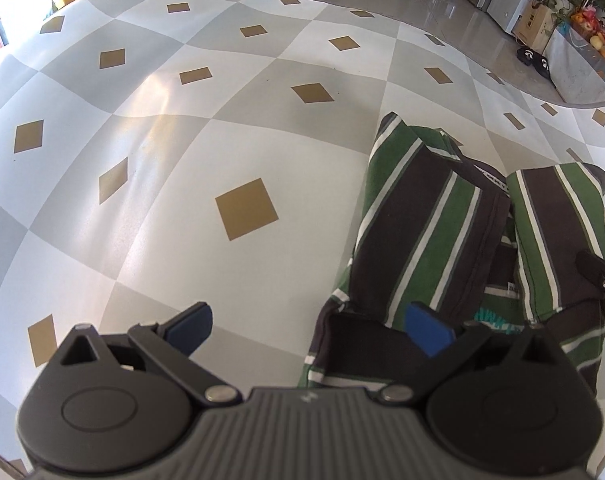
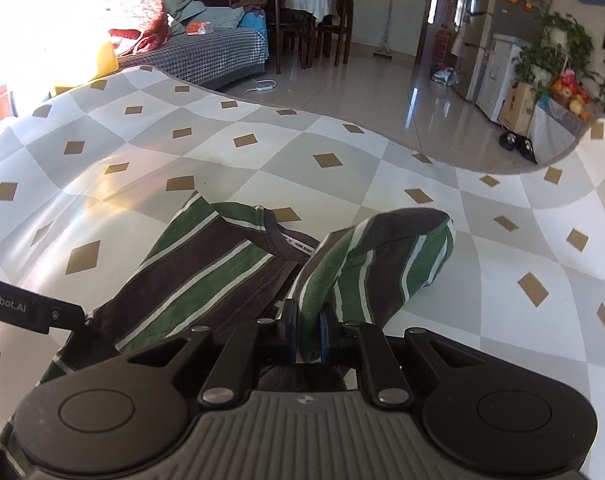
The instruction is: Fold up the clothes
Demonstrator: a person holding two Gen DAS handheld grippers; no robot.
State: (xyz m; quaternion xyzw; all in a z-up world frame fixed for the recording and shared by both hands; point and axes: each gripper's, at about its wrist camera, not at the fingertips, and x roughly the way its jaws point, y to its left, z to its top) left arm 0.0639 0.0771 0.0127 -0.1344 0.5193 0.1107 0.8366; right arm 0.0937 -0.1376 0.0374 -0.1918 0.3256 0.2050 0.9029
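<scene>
we are folding a striped shirt (image 2: 206,276) on the checkered table (image 1: 206,160).
our right gripper (image 2: 307,336) is pinching a lifted fold of it near the table's near edge; our left gripper (image 1: 308,330) is gaping wide, holding nothing.

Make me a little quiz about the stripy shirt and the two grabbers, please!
1. True or false: the right gripper is pinching a fold of the striped shirt.
2. Which gripper has its jaws wide apart with nothing between them? A) left gripper B) right gripper
3. Fill in: the shirt lies on a checked tablecloth with small ______ diamonds.

Key
1. True: its blue pads press on green and brown cloth.
2. A: one of its fingers is over the shirt, the other over the cloth, gripping nothing.
3. Gold (tan-brown).
</scene>
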